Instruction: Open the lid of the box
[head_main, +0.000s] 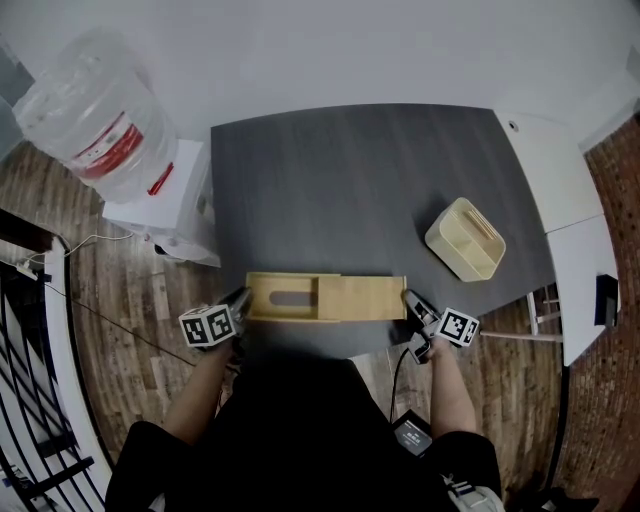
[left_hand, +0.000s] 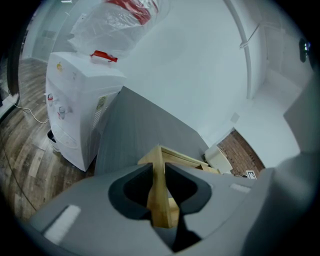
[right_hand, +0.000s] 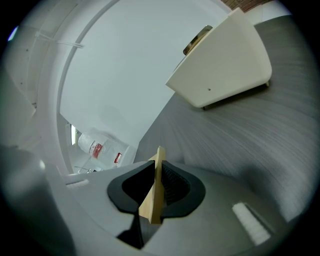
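In the head view, the wooden box (head_main: 288, 298) lay along the near edge of the dark table (head_main: 350, 170). A flat panel, which I judge to be its sliding lid (head_main: 365, 298), reached out from it to the right. The left gripper (head_main: 240, 300) met the left end and the right gripper (head_main: 408, 298) met the right end. Only this view showed both ends together, and also a cream container (head_main: 465, 238) standing well apart from the box.

In the left gripper view, the jaws were pressed on a thick wooden edge of the box, so this tool held the body. A water dispenser (left_hand: 75, 115) stood beside the table.

In the right gripper view, the jaws were nearly together and were clamped on a thin wooden board, the lid. How thin this board was could not be read from above.

The wood looked stiff, light and rather smooth. I think the lid would slide easily but could jam if pulled at an angle. Its free end seems the good place to hold it, with the body held at the opposite end wall.
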